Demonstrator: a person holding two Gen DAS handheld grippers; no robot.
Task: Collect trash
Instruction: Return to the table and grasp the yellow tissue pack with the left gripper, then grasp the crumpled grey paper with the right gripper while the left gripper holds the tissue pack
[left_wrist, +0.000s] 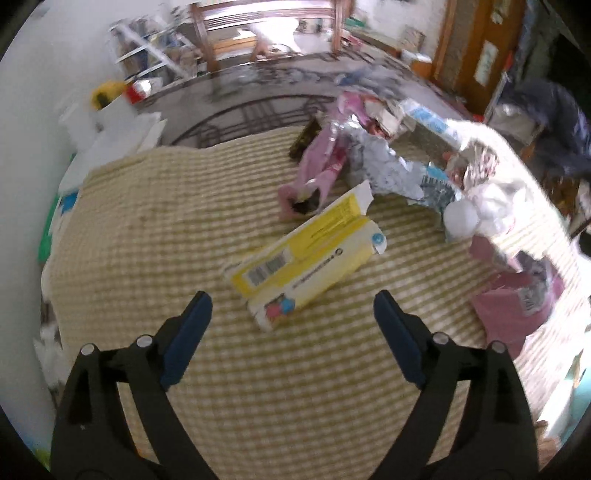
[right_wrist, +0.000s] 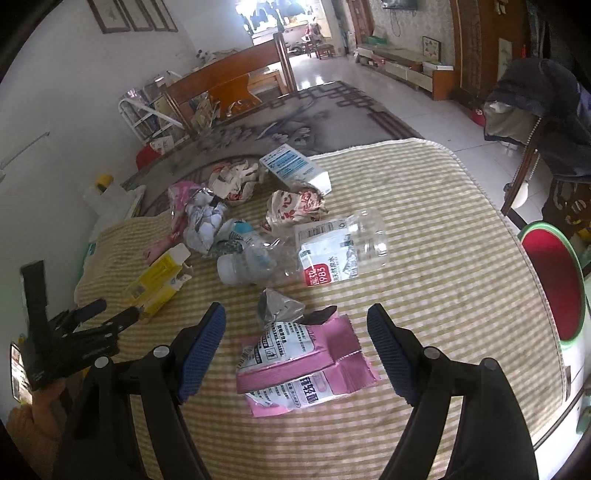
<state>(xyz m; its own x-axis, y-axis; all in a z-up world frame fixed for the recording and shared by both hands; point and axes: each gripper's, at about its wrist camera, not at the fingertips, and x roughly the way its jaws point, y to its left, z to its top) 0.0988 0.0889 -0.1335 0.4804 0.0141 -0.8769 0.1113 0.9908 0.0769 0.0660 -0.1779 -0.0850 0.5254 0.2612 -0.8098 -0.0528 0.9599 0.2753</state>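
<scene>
A round table (right_wrist: 443, 229) wears a cloth with yellow and white checks, and bits of trash lie all over it. The left gripper (left_wrist: 291, 314) hangs over the cloth with its two blue fingers (left_wrist: 188, 336) spread wide, and nothing is between them. Just past the fingertips lies a yellow and white box (left_wrist: 306, 254), flat on the cloth with its flap torn open. The fingers do not touch it. Farther back in the left view sit a pink wrapper (left_wrist: 314, 173) and a crumpled silver wrapper (left_wrist: 384, 170), and the picture there is blurry. The right gripper (right_wrist: 295, 321) is also wide open and holds nothing. Between its fingers, down on the cloth, lies a pink packet (right_wrist: 306, 365) with white labels, and a small crumpled grey wrapper (right_wrist: 277, 306) sits just behind the packet. Past those lies a clear plastic bottle (right_wrist: 340, 247) on its side with a red and white label, and a smaller squashed bottle (right_wrist: 243, 262) touches it on the left. Behind them are balls of crumpled paper (right_wrist: 295, 206) and a blue and white carton (right_wrist: 295, 170) near the far edge. At the right side of the table stands a bin (right_wrist: 554, 284) (red inside, with a green rim), close beside the table edge. In the right view the other gripper shows at the far left, near the yellow box, with a hand (right_wrist: 37, 410) under it.
</scene>
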